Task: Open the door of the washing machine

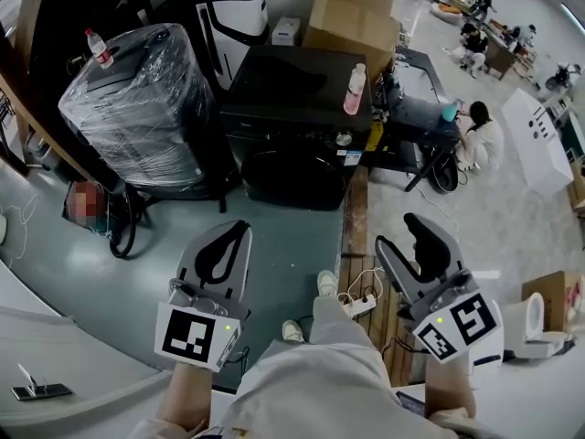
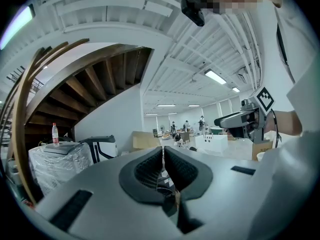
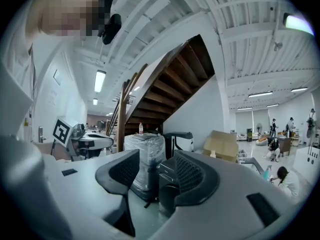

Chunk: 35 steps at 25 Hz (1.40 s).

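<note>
the washing machine (image 1: 294, 99) stands well ahead, its door (image 1: 294, 179) facing both grippers. left gripper (image 1: 239, 230) is pinched closed and empty. right gripper (image 1: 399, 231) is spread wide, empty, sighted on the door.

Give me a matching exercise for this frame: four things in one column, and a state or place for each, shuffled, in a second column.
Things:
1. washer door
2. pink bottle
3. left gripper
4. right gripper

States or places:
a. jaws apart, nothing held
b. closed
c. jaws together
d. standing on top of the washer

Pairs: 1-b, 2-d, 3-c, 4-a
</note>
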### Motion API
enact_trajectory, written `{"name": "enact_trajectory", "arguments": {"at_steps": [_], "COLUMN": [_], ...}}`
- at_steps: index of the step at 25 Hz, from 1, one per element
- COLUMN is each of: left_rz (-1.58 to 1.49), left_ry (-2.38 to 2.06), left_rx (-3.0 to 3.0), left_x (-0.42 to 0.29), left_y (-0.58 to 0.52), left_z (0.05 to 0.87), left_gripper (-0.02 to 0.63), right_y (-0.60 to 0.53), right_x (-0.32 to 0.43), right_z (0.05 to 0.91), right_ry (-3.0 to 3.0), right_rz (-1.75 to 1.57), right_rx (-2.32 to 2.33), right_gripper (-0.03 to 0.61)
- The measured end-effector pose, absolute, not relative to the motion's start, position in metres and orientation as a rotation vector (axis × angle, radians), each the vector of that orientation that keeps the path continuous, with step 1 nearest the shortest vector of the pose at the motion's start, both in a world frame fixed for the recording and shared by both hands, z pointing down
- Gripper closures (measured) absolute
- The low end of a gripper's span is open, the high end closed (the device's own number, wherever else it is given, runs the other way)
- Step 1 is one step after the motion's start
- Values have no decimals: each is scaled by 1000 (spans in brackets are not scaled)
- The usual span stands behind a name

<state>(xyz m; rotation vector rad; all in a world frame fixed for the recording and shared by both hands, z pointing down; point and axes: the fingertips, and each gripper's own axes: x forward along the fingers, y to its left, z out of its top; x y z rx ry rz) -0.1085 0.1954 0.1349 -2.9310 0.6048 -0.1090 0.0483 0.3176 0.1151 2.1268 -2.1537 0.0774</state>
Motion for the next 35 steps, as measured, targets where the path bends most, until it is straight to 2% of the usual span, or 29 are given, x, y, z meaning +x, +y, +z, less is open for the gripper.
{"name": "enact_trajectory", "arguments": {"at_steps": [11, 17, 35], "left_rz": [-135, -206, -681], "left_ry": [618, 640, 671], "left_rx": [-2946, -2855, -2985], "left_x": [-82, -53, 103], "left_y": [184, 161, 58], "left_z": [139, 148, 261], "left_gripper": [584, 584, 584], "right_y": [293, 272, 138], "right_x": [73, 110, 257], "right_z": [137, 160, 303], "right_ry": [-2149, -2152, -2178], "right_rz": [144, 228, 612], "right_rx": [2114, 2117, 1781], "right_gripper": [337, 337, 334]}}
